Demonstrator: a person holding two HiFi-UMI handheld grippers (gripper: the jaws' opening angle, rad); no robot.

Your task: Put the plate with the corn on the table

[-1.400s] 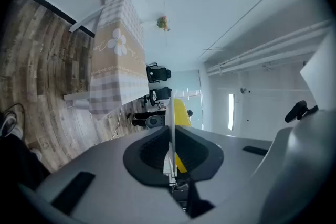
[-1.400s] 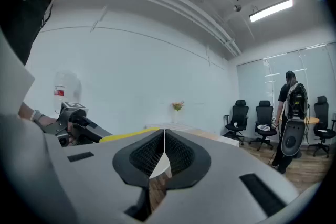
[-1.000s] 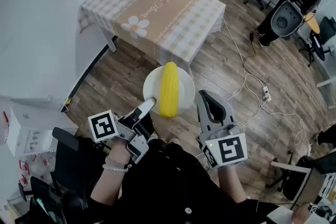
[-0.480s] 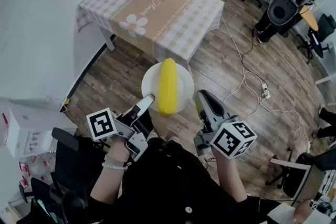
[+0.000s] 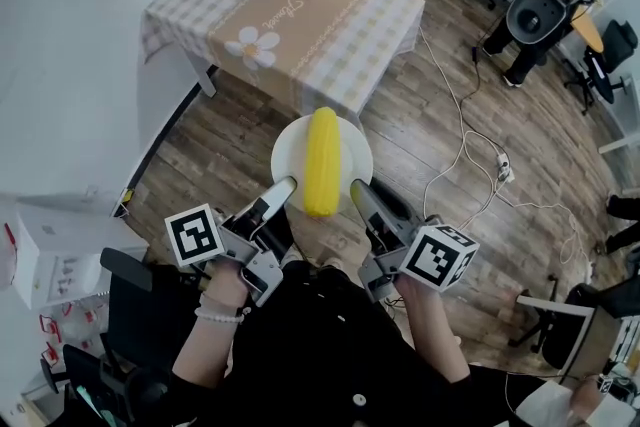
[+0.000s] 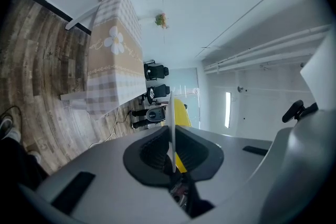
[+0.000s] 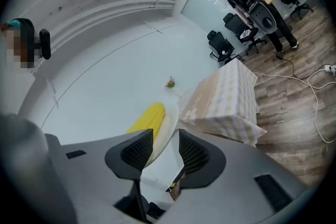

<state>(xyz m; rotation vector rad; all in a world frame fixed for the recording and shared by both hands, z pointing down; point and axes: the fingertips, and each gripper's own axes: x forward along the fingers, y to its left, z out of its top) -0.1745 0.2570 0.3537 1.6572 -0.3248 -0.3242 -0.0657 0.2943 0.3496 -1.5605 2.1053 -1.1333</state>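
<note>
A white plate (image 5: 290, 160) with a yellow corn cob (image 5: 321, 161) on it hangs in the air over the wooden floor, short of the checked table (image 5: 300, 15). My left gripper (image 5: 285, 187) is shut on the plate's near left rim; in the left gripper view the thin rim (image 6: 171, 128) sits pinched between the pads, the corn (image 6: 181, 113) behind it. My right gripper (image 5: 358, 190) is at the near right rim and its jaws are opening. In the right gripper view the plate's edge (image 7: 167, 126) and the corn (image 7: 145, 118) lie between the jaws, with a gap to the pads.
The table stands by the white wall and has a flower print on its cloth. Cables (image 5: 470, 155) and a power strip (image 5: 503, 173) lie on the floor to the right. Office chairs and a person (image 5: 545, 5) are at the far right. A white box (image 5: 50, 255) sits at the left.
My right gripper has swung left from beside the plate to its near right rim, and its jaws have parted around the edge. The left gripper and the plate have barely moved.
</note>
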